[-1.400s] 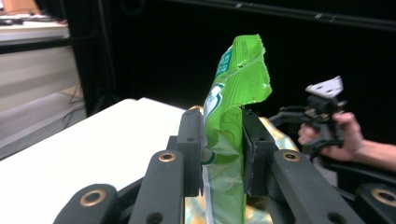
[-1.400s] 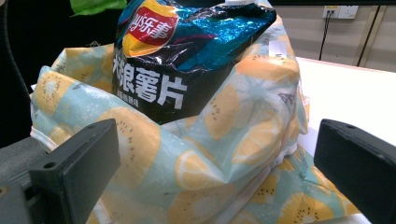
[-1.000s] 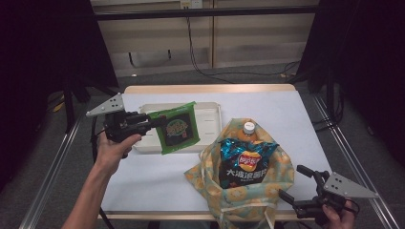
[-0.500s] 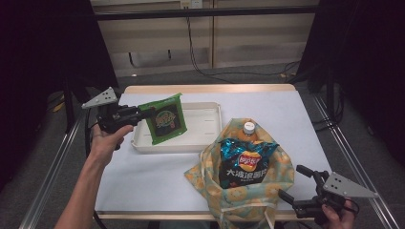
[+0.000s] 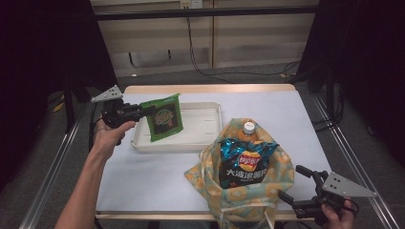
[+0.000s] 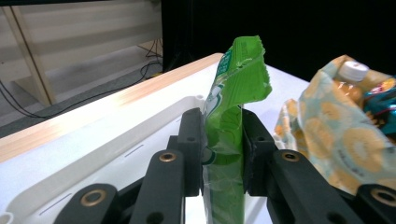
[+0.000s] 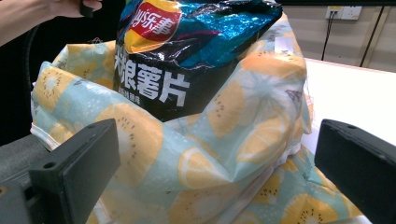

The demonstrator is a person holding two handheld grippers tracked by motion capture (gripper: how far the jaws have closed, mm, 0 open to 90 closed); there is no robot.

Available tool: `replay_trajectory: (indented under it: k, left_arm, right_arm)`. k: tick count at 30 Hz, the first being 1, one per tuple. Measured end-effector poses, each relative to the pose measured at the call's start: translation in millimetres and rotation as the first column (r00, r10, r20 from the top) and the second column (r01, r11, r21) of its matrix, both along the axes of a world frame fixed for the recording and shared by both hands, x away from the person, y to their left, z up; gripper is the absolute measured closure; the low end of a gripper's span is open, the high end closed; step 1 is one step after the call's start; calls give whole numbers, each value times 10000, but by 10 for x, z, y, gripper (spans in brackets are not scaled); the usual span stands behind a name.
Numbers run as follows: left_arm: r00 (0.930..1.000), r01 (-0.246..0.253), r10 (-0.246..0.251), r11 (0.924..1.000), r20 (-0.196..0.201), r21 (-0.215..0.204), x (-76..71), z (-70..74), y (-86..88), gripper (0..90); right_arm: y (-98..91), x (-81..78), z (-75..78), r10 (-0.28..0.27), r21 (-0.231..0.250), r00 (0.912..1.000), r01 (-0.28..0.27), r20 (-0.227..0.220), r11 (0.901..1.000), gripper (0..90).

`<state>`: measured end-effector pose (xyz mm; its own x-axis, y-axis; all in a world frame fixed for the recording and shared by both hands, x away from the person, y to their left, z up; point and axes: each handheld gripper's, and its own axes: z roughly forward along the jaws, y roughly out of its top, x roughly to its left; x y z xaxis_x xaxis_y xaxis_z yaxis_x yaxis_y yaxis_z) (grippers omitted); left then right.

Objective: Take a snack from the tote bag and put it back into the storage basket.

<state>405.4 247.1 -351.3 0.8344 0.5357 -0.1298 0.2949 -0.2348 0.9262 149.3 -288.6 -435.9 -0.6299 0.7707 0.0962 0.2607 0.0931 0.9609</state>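
White worktop: left gripper jaws clamp the green packet over the tray's left end; chips and bottle sit bagged; right gripper jaws gape empty.

White tray on worktop, left of centre, long side across. Fruit-print cloth bag near front edge, right of tray, mouth open, upright. Blue-black crisp packet standing inside bag, red-yellow logo facing front, top edge above bag rim. Orange drink bottle with white cap behind packet, also in bag. Worktop white with wooden back edge. Cables on floor behind worktop, beside light wooden panelled wall.
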Motion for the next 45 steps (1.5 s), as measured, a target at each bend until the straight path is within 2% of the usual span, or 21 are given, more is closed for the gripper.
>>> replay_trajectory:
  k: [3,10,13,18,21,29,31,33,38,40,45]
  left_arm:
    - [10000,-90,90,9999,39,68,62,-25,0,736]
    - [9991,-381,381,9993,-175,40,253,-123,52,736]
    - [9989,-451,455,9981,-88,415,345,-108,57,736]
    - [9986,-534,535,9983,-15,240,464,-91,61,736]
    - [9974,-704,712,9963,-145,497,541,-145,52,736]
    - [9951,-900,916,9950,-360,441,690,-290,51,736]
    - [9938,-995,1013,9942,-455,405,729,-324,47,736]
    - [9927,-1063,1090,9929,-507,542,776,-365,52,736]
    - [9856,-1452,1500,9874,-787,635,884,-469,128,736]
    - [9853,-1448,1507,9866,-799,753,909,-490,151,736]
    - [9814,-1668,1713,9844,-869,564,961,-543,212,735]
  right_arm:
    - [8,-3,1,21,35,10000,-21,28,10000,0]
    - [-2,3,-3,10,-4,10000,-10,-4,10000,0]
    - [4,9,-7,112,-4,9999,-112,-90,9999,0]
    - [4,9,-9,93,11,9999,-93,-61,10000,0]
    - [-1,8,-10,83,19,10000,-83,-47,10000,0]
    - [6,14,-12,136,39,9999,-135,-95,9999,0]
    - [6,16,-13,122,41,9999,-121,-106,9999,0]
    - [5,17,-14,121,49,9999,-121,-99,9999,0]
    - [7,14,-14,189,15,9998,-189,-91,9998,0]
    - [9,18,-15,168,51,9998,-167,-116,9998,0]
    - [5,22,-14,217,60,9996,-216,-166,9997,0]
